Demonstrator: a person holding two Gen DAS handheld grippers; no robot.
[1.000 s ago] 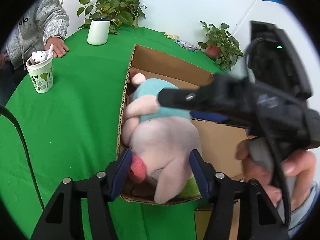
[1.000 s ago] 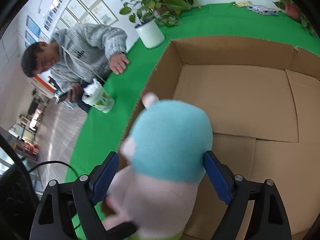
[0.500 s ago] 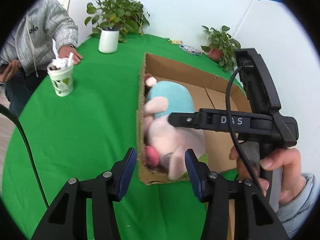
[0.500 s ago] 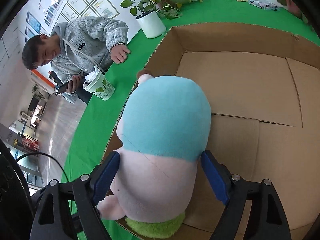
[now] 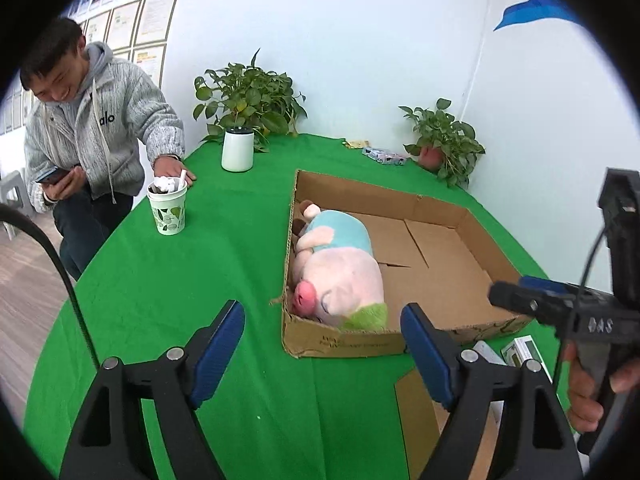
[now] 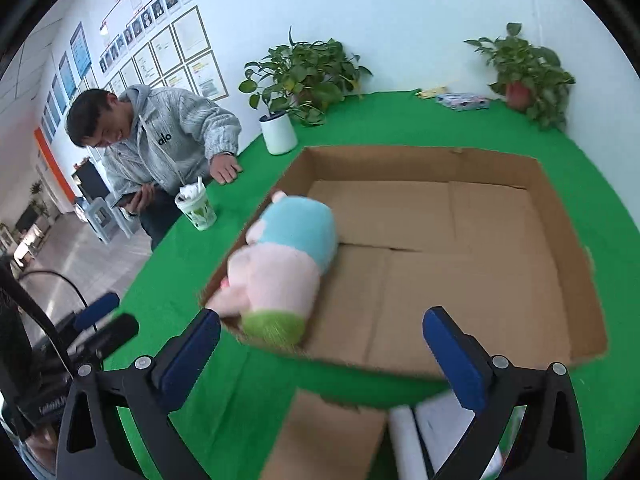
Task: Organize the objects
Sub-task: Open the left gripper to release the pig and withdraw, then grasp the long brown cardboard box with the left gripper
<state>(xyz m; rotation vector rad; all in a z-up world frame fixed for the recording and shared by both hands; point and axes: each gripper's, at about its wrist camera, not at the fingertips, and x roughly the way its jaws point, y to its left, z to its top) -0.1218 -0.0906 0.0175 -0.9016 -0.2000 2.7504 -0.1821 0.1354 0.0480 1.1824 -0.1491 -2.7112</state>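
A plush pig [image 5: 338,268] with a pink body, a teal shirt and a green tuft lies in the left side of an open cardboard box [image 5: 476,236] on the green table. It also shows in the right wrist view [image 6: 286,264] inside the box [image 6: 560,240]. My left gripper [image 5: 322,344] is open and empty, held back from the box's near wall. My right gripper [image 6: 320,348] is open and empty above the box's near edge; it shows at the right of the left wrist view [image 5: 560,312].
A paper cup [image 5: 167,210] and a white plant pot [image 5: 237,149] stand at the left back of the table, next to a seated man [image 5: 92,128]. A second potted plant [image 5: 440,140] is at the back right. Flat cardboard [image 6: 328,440] and small packages [image 5: 516,352] lie near me.
Both grippers have let go of the plush pig, opened wide and drawn back from the box. The pig now lies in the box on its own.
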